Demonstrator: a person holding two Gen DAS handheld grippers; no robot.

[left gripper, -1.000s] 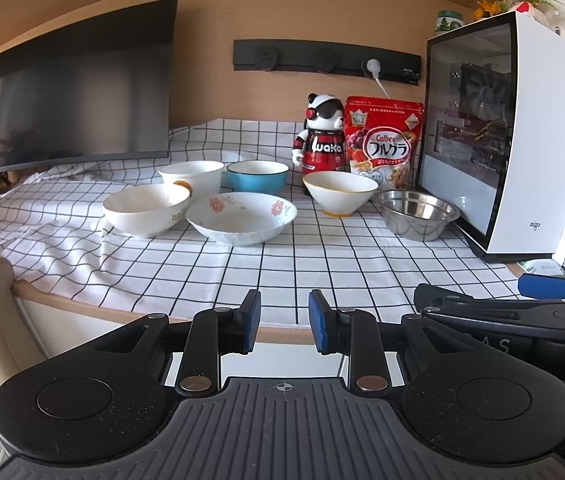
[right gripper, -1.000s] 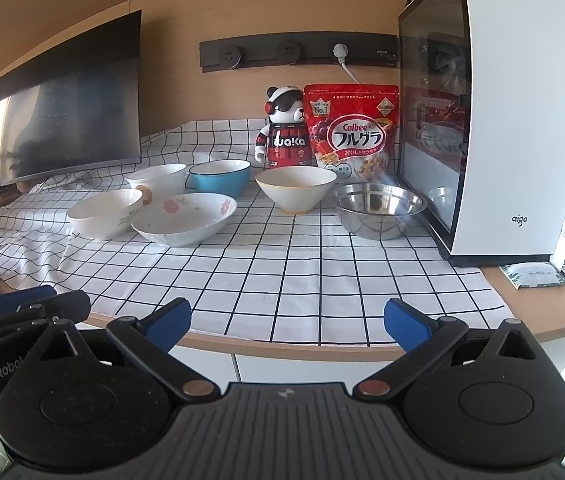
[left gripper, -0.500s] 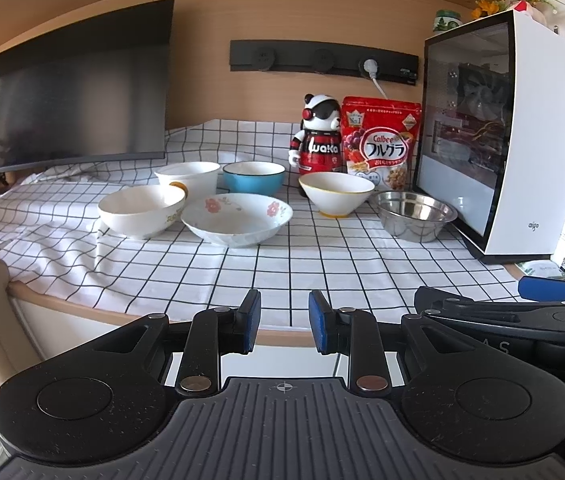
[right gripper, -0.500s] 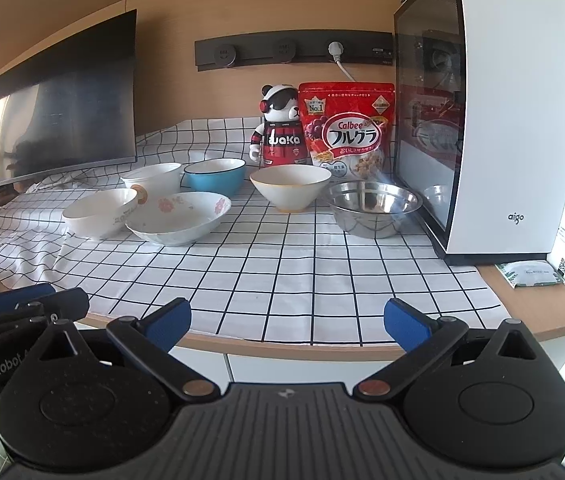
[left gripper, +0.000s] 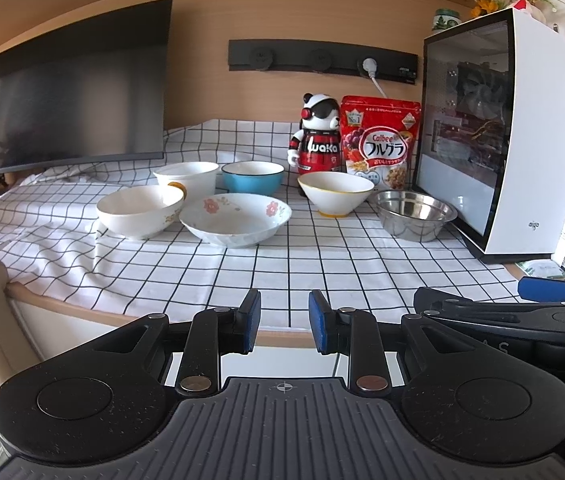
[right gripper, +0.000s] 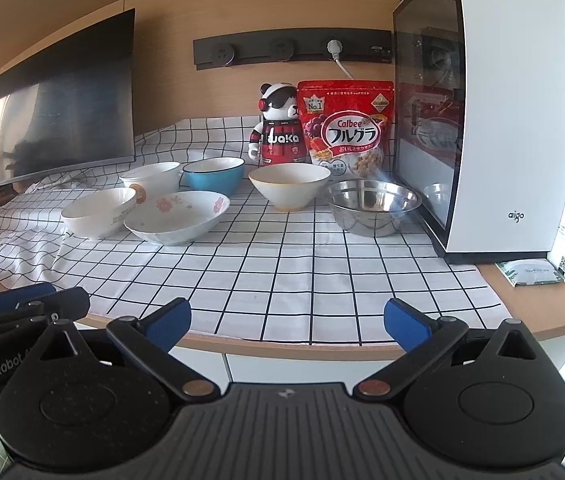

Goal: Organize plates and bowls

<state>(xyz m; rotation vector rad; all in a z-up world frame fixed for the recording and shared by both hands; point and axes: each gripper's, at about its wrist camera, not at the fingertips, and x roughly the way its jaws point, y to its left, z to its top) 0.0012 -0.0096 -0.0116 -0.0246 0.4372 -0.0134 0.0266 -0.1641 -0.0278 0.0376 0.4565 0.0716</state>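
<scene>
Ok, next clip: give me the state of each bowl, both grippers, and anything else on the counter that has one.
left gripper: narrow gap, holding nothing
right gripper: wide open, empty
blue bowl: upright, empty
steel bowl: upright, empty
flowered bowl: upright, empty
yellow-rimmed bowl: upright, empty
two white bowls: upright, unstacked
cereal bag: standing, looks sealed
monitor: screen dark
</scene>
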